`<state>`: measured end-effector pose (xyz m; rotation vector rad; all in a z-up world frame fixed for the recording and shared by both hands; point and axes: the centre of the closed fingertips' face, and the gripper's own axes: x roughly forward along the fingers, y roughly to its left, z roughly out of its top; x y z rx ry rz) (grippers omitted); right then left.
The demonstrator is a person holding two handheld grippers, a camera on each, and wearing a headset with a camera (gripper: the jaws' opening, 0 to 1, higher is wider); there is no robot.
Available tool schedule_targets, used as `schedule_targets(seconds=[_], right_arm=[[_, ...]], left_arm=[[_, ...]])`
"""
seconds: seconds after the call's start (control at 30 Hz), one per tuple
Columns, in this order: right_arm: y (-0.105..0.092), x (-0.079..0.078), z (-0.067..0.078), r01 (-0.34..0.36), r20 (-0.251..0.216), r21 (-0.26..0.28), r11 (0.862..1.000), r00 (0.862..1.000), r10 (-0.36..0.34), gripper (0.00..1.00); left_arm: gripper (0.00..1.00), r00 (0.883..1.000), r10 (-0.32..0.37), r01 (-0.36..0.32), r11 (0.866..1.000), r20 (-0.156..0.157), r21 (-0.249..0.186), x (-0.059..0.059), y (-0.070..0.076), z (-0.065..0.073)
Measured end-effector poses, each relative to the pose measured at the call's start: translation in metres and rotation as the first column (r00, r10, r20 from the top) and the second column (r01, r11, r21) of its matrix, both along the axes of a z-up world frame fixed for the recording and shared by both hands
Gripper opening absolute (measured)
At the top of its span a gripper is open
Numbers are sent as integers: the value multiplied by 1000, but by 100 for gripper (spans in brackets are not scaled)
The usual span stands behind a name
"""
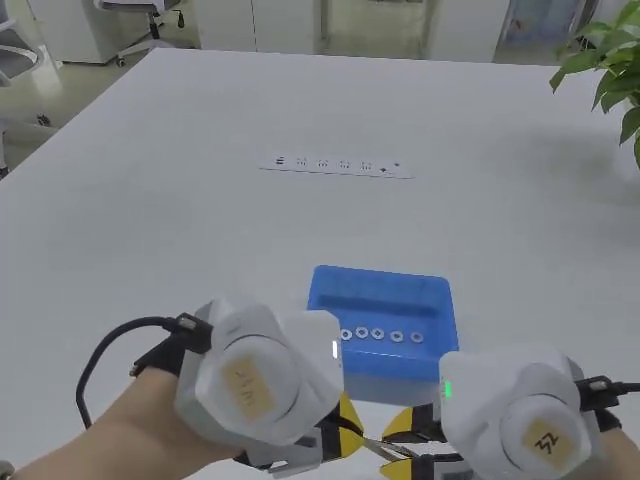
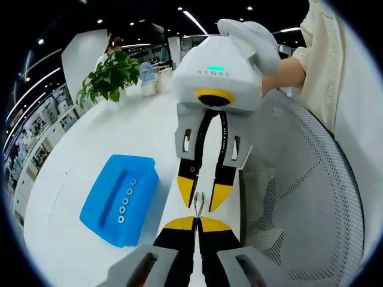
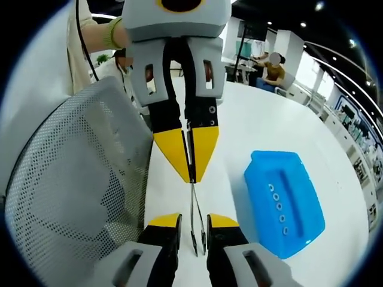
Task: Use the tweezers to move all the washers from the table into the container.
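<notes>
A blue container stands on the white table, with a row of several washers lying on its top face. Near the table's front edge my two grippers point at each other. My left gripper is shut on thin metal tweezers; in the right gripper view its yellow jaws pinch the tweezers. My right gripper stands open, a jaw on each side of the tweezers' two prongs. The left gripper view shows the right gripper straddling the tweezers' end, and the container.
A flush panel with small dark marks sits mid-table beyond the container. A potted plant stands at the far right. A mesh chair back is close behind the grippers. The table is bare to the left.
</notes>
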<state>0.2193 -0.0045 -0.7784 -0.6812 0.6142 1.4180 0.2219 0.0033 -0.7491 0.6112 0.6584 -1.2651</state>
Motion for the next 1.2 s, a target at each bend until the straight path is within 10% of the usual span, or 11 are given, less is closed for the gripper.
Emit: schedule_targets(seconds=[0.2, 0.33, 0.5, 0.7, 1.2], right_arm=[[-20, -1, 14, 95, -18, 51, 994, 995, -94, 16], [-31, 13, 33, 248, -57, 170, 954, 969, -241, 17], [-40, 38, 61, 495, -180, 344, 798, 869, -461, 19], [-58, 53, 80, 587, -160, 402, 703, 801, -577, 18], [-93, 57, 83, 677, -184, 411, 611, 718, -671, 17]], left_arm=[[0, 1000, 4, -4, 1000, -11, 13, -1, 4, -4], [0, 1000, 6, -5, 1000, -22, 27, 0, 7, -7], [0, 999, 1, 1, 999, -36, 54, 1, 11, -12], [0, 999, -11, 15, 995, -40, 98, 3, 16, -20], [0, 994, -50, 70, 971, -93, 228, 10, 28, -50]])
